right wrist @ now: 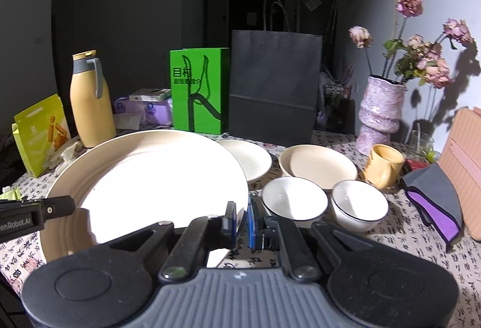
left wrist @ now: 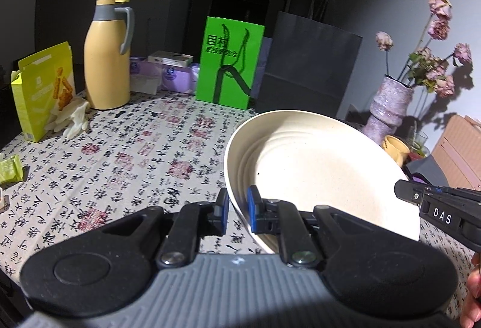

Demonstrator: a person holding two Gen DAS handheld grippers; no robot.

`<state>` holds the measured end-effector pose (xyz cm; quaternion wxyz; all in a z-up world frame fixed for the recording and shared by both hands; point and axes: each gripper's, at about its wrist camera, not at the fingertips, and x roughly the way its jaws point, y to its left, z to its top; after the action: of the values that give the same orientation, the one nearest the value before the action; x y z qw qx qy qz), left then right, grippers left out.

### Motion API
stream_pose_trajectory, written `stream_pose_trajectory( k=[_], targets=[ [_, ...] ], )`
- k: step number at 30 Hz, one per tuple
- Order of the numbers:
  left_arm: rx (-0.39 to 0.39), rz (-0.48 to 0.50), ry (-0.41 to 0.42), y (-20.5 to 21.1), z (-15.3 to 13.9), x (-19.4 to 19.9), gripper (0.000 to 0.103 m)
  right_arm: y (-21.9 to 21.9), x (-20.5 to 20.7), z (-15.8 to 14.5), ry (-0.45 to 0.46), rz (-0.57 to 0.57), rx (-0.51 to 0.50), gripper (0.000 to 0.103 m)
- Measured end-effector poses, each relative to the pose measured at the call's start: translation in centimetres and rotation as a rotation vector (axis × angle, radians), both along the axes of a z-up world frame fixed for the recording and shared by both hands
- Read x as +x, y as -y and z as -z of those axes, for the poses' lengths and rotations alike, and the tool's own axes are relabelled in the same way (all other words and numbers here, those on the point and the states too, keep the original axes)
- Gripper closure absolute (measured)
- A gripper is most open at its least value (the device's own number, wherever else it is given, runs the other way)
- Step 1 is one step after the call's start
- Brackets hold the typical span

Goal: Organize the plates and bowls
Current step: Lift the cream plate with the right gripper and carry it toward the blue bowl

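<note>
left gripper [left wrist: 237, 213]: jaws clamped on large plate [left wrist: 315, 165] rim at 9 o'clock | right gripper [right wrist: 242, 219]: jaws clamped on rim at 3 o'clock | plate tilted above worktop [left wrist: 135, 153]

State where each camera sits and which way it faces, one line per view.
Left wrist: on the left gripper, facing across the table to the thermos; its jaws pinch the large plate; right gripper and a hand edge show.
Right wrist: on the right gripper, facing the bowls; jaws pinch the plate's rim.
Shared: plate, thermos, green bag.
</note>
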<state>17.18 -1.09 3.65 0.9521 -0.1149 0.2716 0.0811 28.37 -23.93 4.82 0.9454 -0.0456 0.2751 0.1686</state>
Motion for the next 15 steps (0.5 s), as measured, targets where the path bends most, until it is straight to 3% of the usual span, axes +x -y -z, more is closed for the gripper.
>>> stream_pose_trajectory(
  k=[15],
  targets=[
    [0.042,0.081,-0.017,4.9,1.1,-0.8,0.090,5.5,-2.5,1.7,-0.005,0.071,0.032,0.096]
  ],
)
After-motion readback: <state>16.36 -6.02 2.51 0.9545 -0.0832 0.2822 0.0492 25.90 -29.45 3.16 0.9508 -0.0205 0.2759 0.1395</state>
